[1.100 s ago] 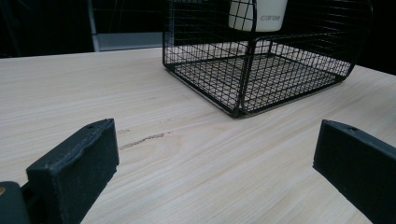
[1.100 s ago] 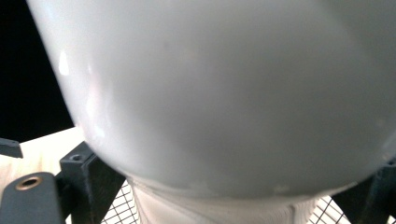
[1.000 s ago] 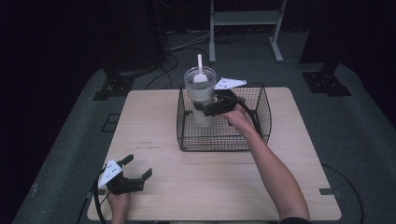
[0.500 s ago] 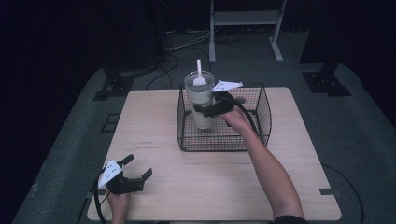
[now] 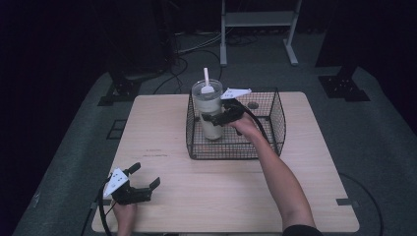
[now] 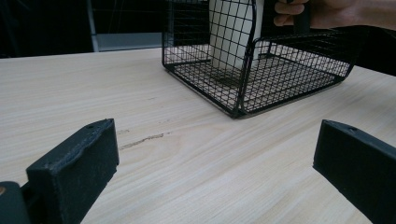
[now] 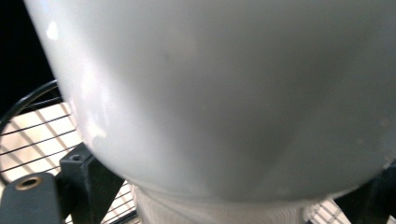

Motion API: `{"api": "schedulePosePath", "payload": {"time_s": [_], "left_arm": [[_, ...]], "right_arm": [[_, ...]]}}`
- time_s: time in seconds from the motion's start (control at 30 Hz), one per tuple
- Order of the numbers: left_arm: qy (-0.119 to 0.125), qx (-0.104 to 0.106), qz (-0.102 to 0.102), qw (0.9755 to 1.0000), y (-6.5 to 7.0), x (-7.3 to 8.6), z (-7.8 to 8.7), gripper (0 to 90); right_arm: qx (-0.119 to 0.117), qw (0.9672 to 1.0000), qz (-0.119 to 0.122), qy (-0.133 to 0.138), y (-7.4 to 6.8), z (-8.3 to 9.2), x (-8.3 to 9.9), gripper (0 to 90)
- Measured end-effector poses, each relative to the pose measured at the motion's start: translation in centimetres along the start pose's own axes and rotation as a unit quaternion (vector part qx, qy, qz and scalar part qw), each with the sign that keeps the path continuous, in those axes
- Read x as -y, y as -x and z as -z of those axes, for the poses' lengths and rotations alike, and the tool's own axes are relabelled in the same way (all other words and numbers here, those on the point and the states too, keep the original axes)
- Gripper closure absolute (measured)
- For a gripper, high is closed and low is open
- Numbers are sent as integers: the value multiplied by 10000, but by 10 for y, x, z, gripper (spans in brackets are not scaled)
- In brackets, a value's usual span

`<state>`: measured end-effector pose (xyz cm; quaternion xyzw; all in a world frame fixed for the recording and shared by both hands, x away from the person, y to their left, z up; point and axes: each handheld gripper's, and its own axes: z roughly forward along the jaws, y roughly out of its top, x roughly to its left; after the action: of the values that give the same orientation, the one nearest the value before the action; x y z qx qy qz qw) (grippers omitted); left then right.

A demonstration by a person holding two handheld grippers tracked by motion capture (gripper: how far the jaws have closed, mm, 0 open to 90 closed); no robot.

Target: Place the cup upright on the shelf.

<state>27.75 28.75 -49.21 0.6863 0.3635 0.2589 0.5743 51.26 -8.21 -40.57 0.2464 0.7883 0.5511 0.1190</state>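
Note:
A white tumbler (image 5: 206,105) with a white straw (image 5: 206,78) stands upright in the left part of a black wire basket (image 5: 273,123) at the table's far middle. My right gripper (image 5: 210,118) is shut on the tumbler's side, one jaw on each flank. In the right gripper view the tumbler's wall (image 7: 224,93) sits close between the jaws of the right gripper (image 7: 233,196). My left gripper (image 5: 146,175) rests open near the front left corner with nothing between its jaws. In its own view the left gripper (image 6: 215,158) faces the basket (image 6: 243,84) and the tumbler (image 6: 231,32).
The wooden table (image 5: 196,191) has bare room between the basket and its front edge. Behind the table, a metal stand (image 5: 258,29) and cables lie on the dark floor. The person's right forearm (image 5: 275,172) crosses the table's middle right.
The tumbler, held by the right gripper, has come down a little deeper into the basket. The left gripper has stayed where it was.

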Motion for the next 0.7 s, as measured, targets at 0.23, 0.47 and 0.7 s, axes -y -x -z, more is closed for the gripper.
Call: {"api": "schedulePosePath", "payload": {"time_s": [0.23, 0.47, 0.7], "left_arm": [[-9, 0, 7, 10000, 0, 0, 0, 0], [-10, -1, 7, 10000, 0, 0, 0, 0], [-13, 4, 3, 10000, 0, 0, 0, 0]], "right_arm": [[-58, 9998, 22, -194, 3, -8, 7, 92], [-97, 9995, 111, -292, 6, -9, 10, 91], [-122, 9992, 198, -324, 10, -6, 13, 90]]}}
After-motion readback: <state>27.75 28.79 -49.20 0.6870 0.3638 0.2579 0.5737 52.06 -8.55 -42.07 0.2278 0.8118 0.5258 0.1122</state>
